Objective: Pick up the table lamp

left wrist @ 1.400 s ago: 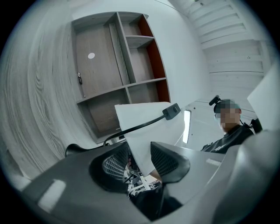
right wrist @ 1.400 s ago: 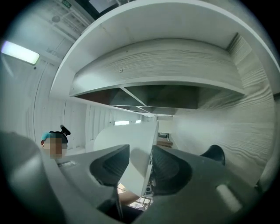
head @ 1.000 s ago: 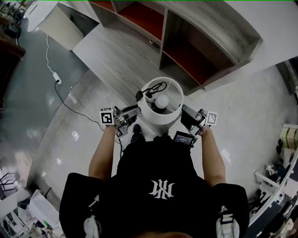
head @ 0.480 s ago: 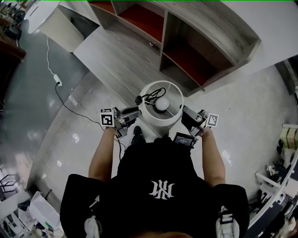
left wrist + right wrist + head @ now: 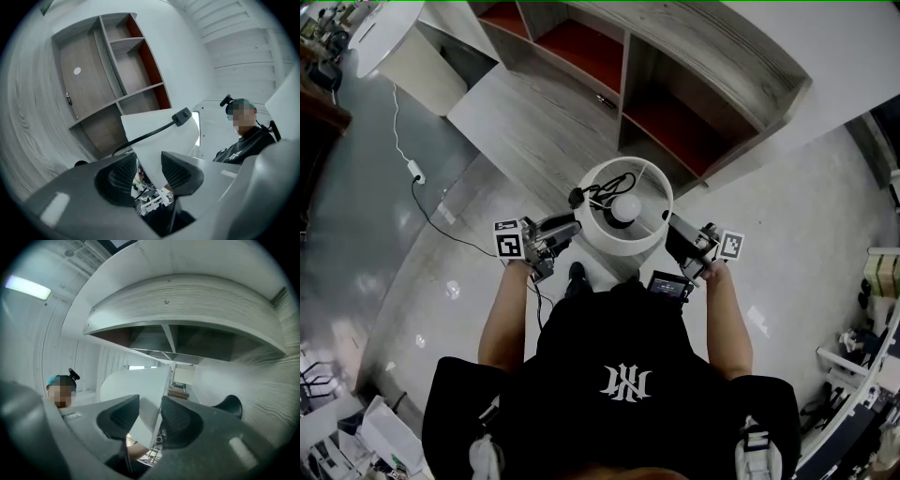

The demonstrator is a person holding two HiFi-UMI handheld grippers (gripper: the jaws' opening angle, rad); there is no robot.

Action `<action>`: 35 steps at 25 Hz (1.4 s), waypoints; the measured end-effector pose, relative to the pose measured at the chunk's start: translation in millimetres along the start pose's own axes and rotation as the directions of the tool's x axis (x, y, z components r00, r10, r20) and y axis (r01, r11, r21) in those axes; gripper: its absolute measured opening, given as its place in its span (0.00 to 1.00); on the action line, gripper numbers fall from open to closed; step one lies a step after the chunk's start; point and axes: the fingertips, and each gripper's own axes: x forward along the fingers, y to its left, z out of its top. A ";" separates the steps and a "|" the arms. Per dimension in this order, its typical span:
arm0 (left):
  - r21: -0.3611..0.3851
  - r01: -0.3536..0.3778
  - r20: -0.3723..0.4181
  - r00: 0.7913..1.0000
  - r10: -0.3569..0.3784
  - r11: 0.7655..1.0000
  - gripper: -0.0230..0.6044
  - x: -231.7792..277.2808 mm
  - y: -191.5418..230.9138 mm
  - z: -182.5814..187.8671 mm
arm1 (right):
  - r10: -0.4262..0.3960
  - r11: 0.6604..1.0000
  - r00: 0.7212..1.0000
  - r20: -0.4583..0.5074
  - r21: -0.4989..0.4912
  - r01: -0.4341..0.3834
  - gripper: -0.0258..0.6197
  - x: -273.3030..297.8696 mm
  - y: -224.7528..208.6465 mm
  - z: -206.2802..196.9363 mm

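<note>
Lampshade [image 5: 623, 246] looks thin, light and easily dented; your left gripper [image 5: 569, 225] and right gripper [image 5: 674, 228] clamp its opposite walls, so squeeze gently and lift the table lamp [image 5: 625, 208] level.

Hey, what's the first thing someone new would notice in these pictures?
The white table lamp, seen from above at the centre with its bulb showing, stands out first. The left tongs and right tongs each clamp its thin wall, on opposite sides. Beyond it stands a wooden shelf unit with red-lined compartments.
</note>
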 end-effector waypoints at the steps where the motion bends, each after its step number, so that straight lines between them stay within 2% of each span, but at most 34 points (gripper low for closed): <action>1: 0.005 0.001 -0.002 1.000 -0.001 1.000 0.30 0.6 -4.4 2.3 | 0.002 1.000 1.000 0.000 -0.004 -0.002 0.26 1.2 5.1 0.7; 5: 0.022 0.001 -0.016 1.000 -0.001 1.000 0.30 4.2 -20.1 11.4 | 0.014 0.999 1.000 0.006 -0.035 -0.014 0.26 7.6 27.7 6.9; 21: 0.087 0.032 0.014 0.999 -0.033 0.996 0.31 5.0 -81.9 59.5 | -0.017 0.993 1.000 0.026 -0.115 0.020 0.27 39.1 97.7 19.1; 35: 0.164 0.034 -0.001 0.999 -0.034 0.986 0.31 26.0 -141.1 75.2 | 0.001 0.976 0.999 0.038 -0.217 0.007 0.27 41.6 167.2 31.0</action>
